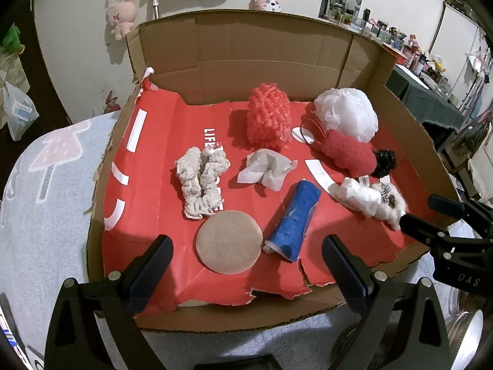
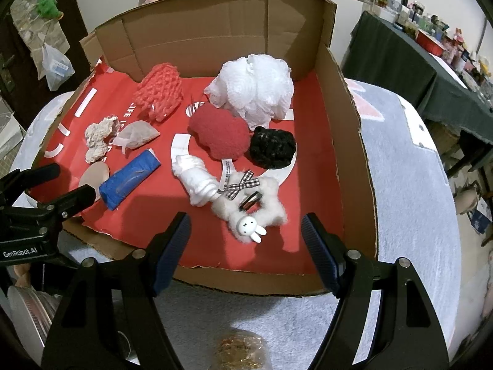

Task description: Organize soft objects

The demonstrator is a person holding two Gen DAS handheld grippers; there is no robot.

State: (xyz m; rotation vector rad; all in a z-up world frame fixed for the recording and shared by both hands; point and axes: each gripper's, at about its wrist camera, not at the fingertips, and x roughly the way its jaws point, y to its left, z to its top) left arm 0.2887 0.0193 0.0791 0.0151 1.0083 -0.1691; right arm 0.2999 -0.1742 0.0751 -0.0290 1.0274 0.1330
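Soft objects lie in a cardboard box (image 1: pixel 234 34) lined with red paper. In the left wrist view: a tan round pad (image 1: pixel 229 242), a blue rolled cloth (image 1: pixel 294 220), a beige yarn bundle (image 1: pixel 201 182), crumpled tissue (image 1: pixel 266 168), a coral knit piece (image 1: pixel 269 120), a white mesh pouf (image 1: pixel 346 112), a red fuzzy piece (image 1: pixel 348 152). My left gripper (image 1: pixel 246 273) is open above the box's near edge. My right gripper (image 2: pixel 246 249) is open just short of a white fluffy bunny clip (image 2: pixel 255 212). A black scrunchie (image 2: pixel 272 149) and white cotton (image 2: pixel 197 180) lie nearby.
The box (image 2: pixel 348 141) sits on a light blue patterned cloth (image 2: pixel 406 191). Plush toys (image 1: pixel 121 15) hang on the wall behind. A dark table with clutter (image 2: pixel 431 52) stands at the right. A plastic bag (image 1: pixel 18 111) hangs at the left.
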